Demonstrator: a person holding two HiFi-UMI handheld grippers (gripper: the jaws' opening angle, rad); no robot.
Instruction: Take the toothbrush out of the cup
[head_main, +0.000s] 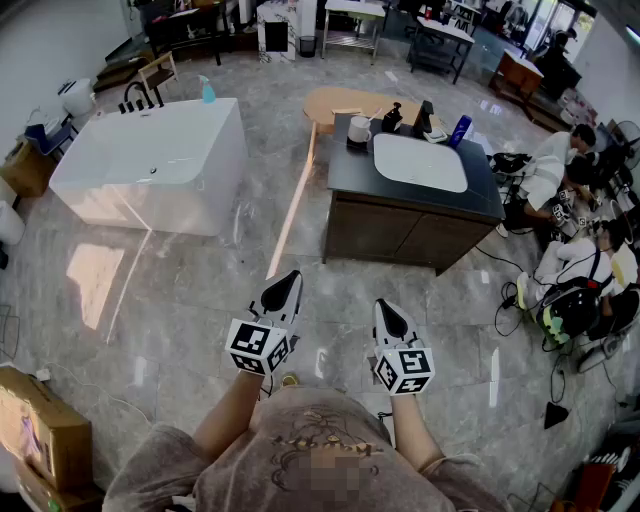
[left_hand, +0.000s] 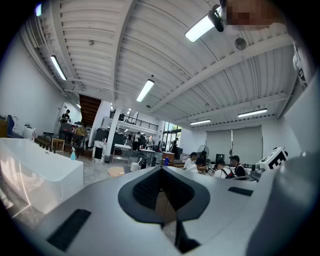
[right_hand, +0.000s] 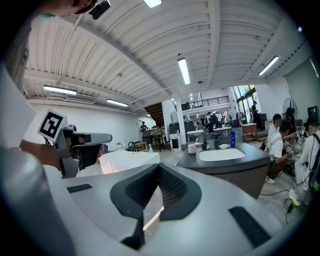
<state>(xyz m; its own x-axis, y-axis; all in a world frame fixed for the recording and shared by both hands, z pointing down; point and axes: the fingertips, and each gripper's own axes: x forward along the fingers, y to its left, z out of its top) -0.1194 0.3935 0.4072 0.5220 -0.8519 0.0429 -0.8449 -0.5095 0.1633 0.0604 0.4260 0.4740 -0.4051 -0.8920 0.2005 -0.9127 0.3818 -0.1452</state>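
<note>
Both claws, left (head_main: 289, 280) and right (head_main: 386, 308), closed, empty; at twelve o'clock, well apart, white cup (head_main: 358, 129) on dark counter (head_main: 350, 167); toothbrush (left_hand: 139, 161) stands inside.

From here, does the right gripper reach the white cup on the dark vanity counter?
Probably not: the right gripper is far short of the white cup, marble floor between; nothing blocks walking closer.

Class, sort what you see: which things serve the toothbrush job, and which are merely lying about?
For the job: white cup on the dark vanity counter, toothbrush too small to make out; left gripper; right gripper.
Lying about: white bathtub; blue bottle; brown cardboard box.
</note>
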